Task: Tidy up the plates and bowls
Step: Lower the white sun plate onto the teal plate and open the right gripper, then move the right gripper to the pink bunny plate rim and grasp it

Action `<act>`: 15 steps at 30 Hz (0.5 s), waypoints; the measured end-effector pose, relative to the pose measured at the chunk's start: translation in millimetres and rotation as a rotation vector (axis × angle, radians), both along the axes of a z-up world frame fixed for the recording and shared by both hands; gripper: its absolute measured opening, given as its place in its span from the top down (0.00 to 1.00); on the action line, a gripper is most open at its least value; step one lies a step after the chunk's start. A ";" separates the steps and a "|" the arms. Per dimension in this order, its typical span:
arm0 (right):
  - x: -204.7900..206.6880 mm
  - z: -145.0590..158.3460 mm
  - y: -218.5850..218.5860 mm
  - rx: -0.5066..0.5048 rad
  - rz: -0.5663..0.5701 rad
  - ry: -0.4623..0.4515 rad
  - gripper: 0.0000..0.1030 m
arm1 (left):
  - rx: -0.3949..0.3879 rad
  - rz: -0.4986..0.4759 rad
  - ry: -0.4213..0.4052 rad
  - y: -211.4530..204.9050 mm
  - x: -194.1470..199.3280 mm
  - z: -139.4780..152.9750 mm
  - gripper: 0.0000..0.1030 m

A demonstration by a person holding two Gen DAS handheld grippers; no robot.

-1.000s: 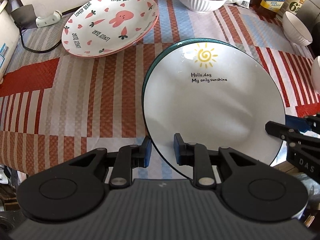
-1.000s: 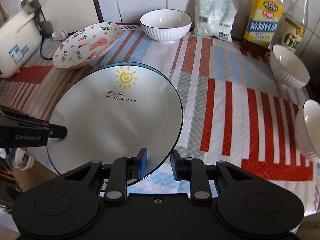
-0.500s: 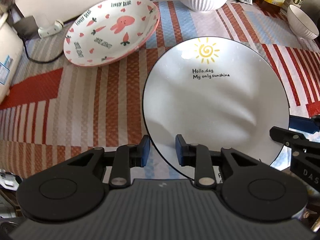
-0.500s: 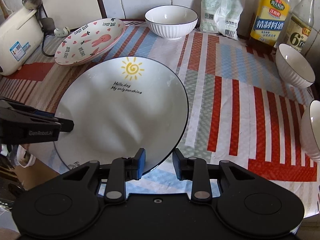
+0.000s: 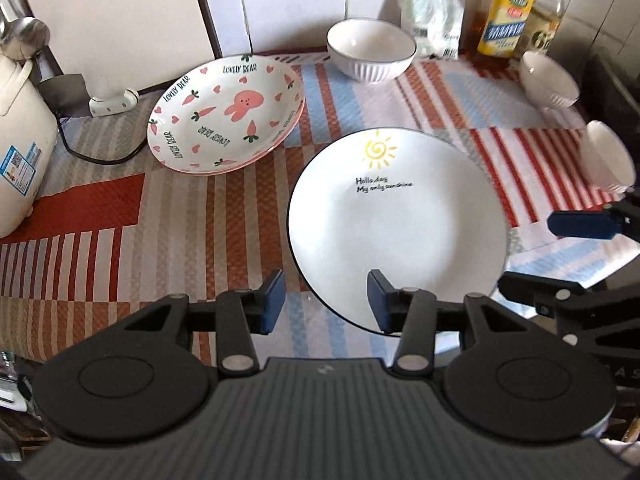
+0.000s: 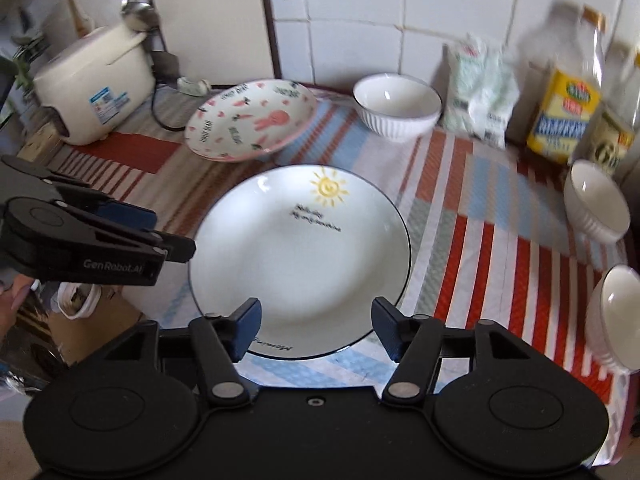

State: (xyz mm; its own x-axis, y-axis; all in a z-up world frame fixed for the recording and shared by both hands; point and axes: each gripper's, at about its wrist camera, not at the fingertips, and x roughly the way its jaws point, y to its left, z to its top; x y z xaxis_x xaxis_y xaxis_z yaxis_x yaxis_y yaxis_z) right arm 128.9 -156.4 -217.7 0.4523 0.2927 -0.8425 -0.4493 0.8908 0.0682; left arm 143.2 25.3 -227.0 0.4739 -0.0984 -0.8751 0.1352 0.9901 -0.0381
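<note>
The sun plate lies flat on the striped cloth near the table's front edge. The left gripper is opening over the plate's near-left rim, pads clear of it; the right gripper is opening too, the rim between its pads but untouched. Far left sits the rabbit plate, a white bowl behind. Two more bowls line the right edge. Only the right view shows the whole rice cooker. Bottles stand against the tiled wall.
</note>
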 end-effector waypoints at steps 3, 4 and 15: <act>-6.7 14.8 4.3 0.006 0.025 -0.024 0.32 | -0.011 0.002 -0.032 5.9 -10.9 12.6 0.55; -9.0 19.6 5.6 0.009 0.031 -0.035 0.31 | -0.011 0.000 -0.046 8.6 -14.1 17.5 0.54; -23.6 60.6 27.5 0.037 0.038 -0.097 0.29 | 0.031 -0.021 -0.105 48.8 -24.5 58.1 0.52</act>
